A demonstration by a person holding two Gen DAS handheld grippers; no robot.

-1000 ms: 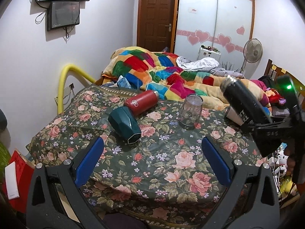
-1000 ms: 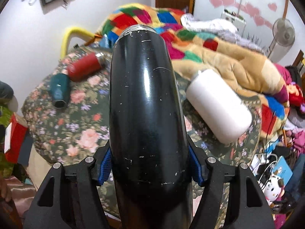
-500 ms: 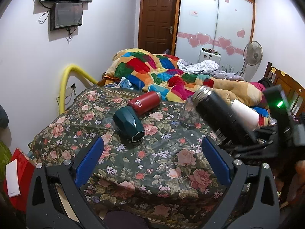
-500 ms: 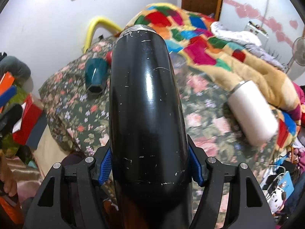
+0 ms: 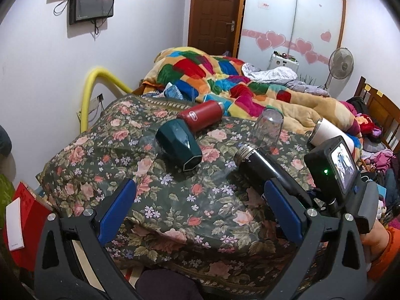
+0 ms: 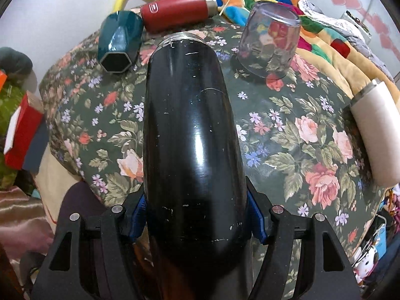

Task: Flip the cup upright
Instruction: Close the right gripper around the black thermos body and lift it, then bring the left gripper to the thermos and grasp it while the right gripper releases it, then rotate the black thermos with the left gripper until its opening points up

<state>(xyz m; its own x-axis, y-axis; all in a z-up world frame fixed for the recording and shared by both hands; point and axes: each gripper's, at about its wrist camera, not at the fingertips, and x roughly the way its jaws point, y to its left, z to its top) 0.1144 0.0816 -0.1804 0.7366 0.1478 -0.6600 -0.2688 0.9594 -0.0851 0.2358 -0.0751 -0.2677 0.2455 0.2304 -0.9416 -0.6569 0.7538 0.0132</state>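
Floral bedspread (image 6: 287,130) lower frame, right gripper (image 6: 195,215) clamped on black cup (image 6: 192,137), left gripper (image 5: 200,215) wide open, empty; keep rotating base-down, set gently

black cup (image 6: 192,135) | scuffed, steel-rimmed | tilted | above floral cloth (image 6: 287,130)

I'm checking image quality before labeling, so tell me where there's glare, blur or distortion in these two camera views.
Left wrist view: strong fisheye bending with dark corners, the floral bedspread sharp. Right wrist view: a bright vertical glare streak on the black flask held in the right claw, motion blur along the lower left edge, and the clear glass distorting the colors behind it.
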